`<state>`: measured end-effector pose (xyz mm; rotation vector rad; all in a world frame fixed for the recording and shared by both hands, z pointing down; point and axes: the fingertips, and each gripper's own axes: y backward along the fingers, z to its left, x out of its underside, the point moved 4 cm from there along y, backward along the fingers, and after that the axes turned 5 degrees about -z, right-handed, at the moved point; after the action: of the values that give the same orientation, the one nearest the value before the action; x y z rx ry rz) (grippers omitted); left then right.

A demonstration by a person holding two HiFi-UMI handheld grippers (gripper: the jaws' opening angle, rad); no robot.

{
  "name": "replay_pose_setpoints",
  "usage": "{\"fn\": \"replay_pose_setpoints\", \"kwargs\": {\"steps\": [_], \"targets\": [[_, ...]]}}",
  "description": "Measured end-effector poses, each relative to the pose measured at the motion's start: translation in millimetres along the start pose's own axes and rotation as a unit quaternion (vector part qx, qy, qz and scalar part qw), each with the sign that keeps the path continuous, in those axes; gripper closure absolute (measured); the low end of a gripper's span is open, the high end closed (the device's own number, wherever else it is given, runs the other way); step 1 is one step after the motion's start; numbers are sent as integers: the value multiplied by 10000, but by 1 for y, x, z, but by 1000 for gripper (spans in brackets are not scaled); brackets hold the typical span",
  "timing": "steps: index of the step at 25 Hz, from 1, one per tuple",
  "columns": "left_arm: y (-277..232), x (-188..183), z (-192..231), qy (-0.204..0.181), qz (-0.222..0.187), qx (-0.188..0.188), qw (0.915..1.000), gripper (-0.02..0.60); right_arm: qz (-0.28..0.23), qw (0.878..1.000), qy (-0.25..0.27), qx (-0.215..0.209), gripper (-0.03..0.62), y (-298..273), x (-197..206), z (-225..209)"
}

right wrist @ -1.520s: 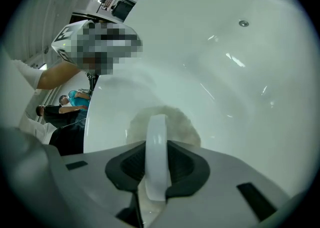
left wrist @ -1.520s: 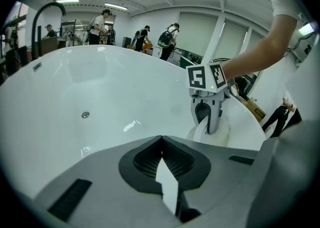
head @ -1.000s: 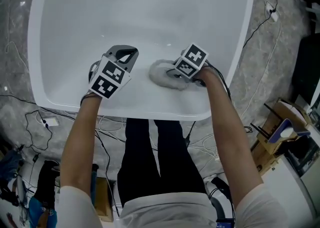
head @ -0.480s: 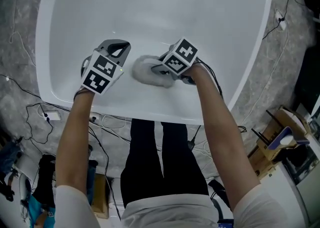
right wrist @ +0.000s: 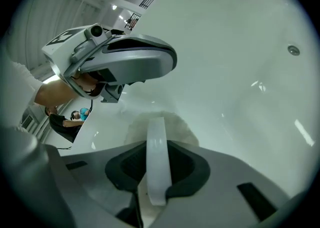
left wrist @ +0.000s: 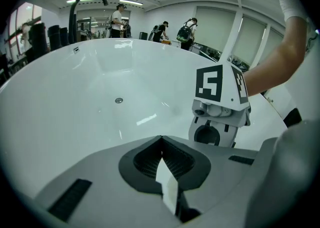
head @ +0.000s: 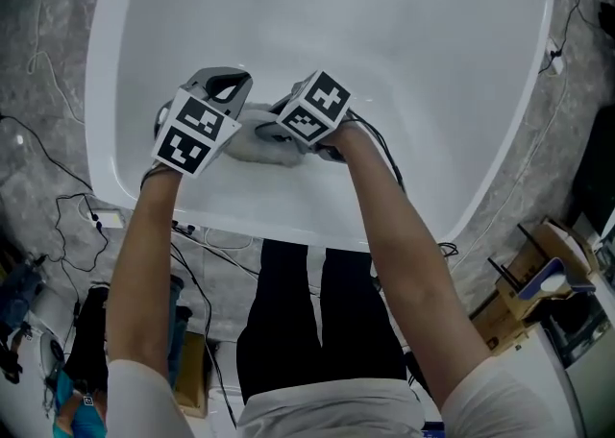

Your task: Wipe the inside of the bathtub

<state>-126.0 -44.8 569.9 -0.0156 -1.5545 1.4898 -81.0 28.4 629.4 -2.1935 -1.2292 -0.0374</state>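
Note:
The white bathtub [head: 317, 231] fills the head view. A fluffy grey-white wiping pad [head: 252, 148] lies against the tub's near inner wall. My right gripper [head: 281, 134] is shut on the pad's pale strap [right wrist: 156, 152], and the pad [right wrist: 172, 122] shows just beyond the jaws. My left gripper [head: 229, 83] hovers close beside it on the left, jaws shut with nothing between them. In the left gripper view, the left gripper [left wrist: 161, 146] looks across the tub wall [left wrist: 75, 107] with the right gripper [left wrist: 220, 107] close on the right.
The drain [left wrist: 119, 100] sits in the tub floor. A black faucet [left wrist: 82, 2] rises at the tub's far end. Cables [head: 58, 201] trail over the grey floor around the tub. Boxes [head: 538, 268] stand at the right. People stand in the background.
My right gripper has slid the pad leftward along the near wall, closing the gap to the left gripper. The left gripper has hardly moved.

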Motion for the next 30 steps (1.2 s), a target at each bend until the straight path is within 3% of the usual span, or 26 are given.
{"fn": "replay_pose_setpoints", "kwargs": {"steps": [7, 18, 30], "targets": [[-6, 8, 28, 76, -32, -104, 9999, 572, -303, 9994, 18, -185, 500, -40, -37, -7], [-6, 17, 55, 253, -26, -271, 9993, 572, -936, 9941, -494, -237, 500, -71, -60, -32], [-26, 27, 54, 425, 69, -225, 9988, 572, -812, 9935, -786, 123, 500, -48, -25, -68]]}}
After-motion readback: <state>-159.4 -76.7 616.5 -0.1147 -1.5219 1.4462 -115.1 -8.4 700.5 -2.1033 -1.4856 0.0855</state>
